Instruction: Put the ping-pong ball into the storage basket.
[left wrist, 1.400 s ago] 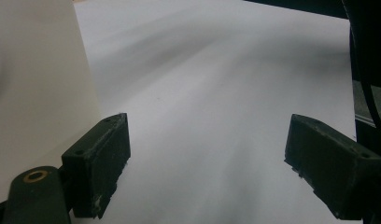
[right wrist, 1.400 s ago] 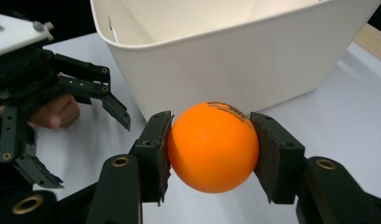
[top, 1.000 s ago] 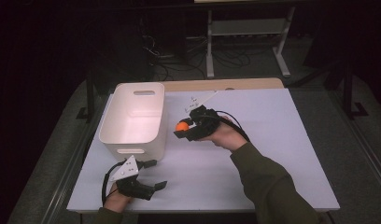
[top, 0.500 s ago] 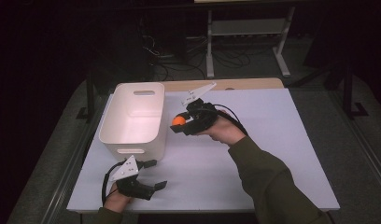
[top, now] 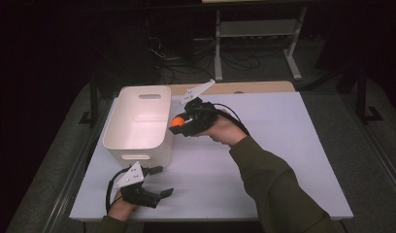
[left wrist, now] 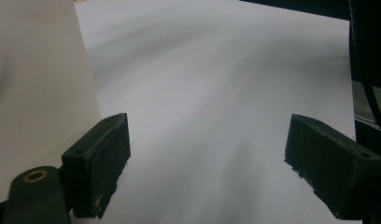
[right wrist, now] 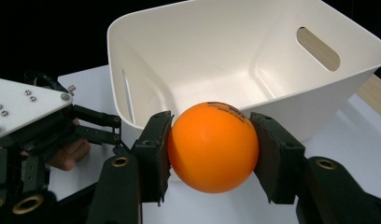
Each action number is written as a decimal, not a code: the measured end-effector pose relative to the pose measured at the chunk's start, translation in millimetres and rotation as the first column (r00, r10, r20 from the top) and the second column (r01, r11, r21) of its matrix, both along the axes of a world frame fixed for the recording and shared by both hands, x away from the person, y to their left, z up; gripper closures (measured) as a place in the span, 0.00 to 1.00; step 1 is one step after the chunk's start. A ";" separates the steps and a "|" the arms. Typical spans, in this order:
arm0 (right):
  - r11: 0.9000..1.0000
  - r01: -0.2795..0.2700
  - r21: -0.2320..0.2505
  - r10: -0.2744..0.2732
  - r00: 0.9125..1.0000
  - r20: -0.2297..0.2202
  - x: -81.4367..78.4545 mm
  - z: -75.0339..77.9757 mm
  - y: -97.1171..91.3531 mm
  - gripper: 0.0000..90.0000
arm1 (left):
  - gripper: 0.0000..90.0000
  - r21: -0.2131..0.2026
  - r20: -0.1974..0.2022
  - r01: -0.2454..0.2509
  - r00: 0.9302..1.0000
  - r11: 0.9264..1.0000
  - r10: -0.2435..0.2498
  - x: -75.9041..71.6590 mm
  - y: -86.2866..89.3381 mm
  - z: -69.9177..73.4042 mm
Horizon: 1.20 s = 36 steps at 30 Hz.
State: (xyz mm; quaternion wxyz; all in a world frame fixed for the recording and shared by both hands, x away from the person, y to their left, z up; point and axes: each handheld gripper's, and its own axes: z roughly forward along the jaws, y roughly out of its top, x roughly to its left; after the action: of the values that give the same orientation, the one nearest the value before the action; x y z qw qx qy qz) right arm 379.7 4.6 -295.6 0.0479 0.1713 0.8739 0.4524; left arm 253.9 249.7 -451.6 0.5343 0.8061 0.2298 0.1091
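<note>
Placing a ball into a bin, transfer stage. The right claw (right wrist: 212,149) is clamped on an orange ball (right wrist: 212,147), one black pad pressed to each side of it; in the high view the ball (top: 177,121) hangs clear of the white tabletop (top: 283,145), just beside the right-hand rim of the white bin (top: 119,127) and about level with that rim. Seen along the right claw's own jaws, the ball sits in front of the bin's near wall, with the bare bin floor and a slotted handle cut-out beyond it; nothing lies inside the bin. The left claw (top: 158,180) rests low on the tabletop at the near edge, below the bin's front corner, its jaws spread wide with only bare white surface between them, as the left gripper view confirms; the bin wall stands at that view's left. Judged from this arrangement, the pick-up is done and the ball has been brought to the bin's side, but it has not yet crossed the rim. What remains is to carry it over the opening, spread the jaws to drop it, and draw the right hand (top: 224,130) back.
</note>
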 end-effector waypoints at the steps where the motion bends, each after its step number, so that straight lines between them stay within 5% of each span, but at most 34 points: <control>1: 1.000 -0.001 0.001 0.001 1.000 0.000 0.7 0.2 1.4 0.55 | 0.16 0.000 0.000 0.000 1.000 1.000 0.000 0.0 0.0 0.0; 36: 0.999 -0.030 -0.018 0.030 1.000 -0.009 18.4 1.1 50.9 0.55 | 0.16 -0.001 0.004 0.001 1.000 1.000 -0.001 -0.4 -0.1 -0.1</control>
State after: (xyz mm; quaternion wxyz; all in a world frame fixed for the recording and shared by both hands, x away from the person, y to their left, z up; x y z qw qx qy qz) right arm 398.1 55.5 -294.4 0.0391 0.1598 0.8807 0.4443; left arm 253.5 249.6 -451.7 0.5353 0.8057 0.2282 0.1104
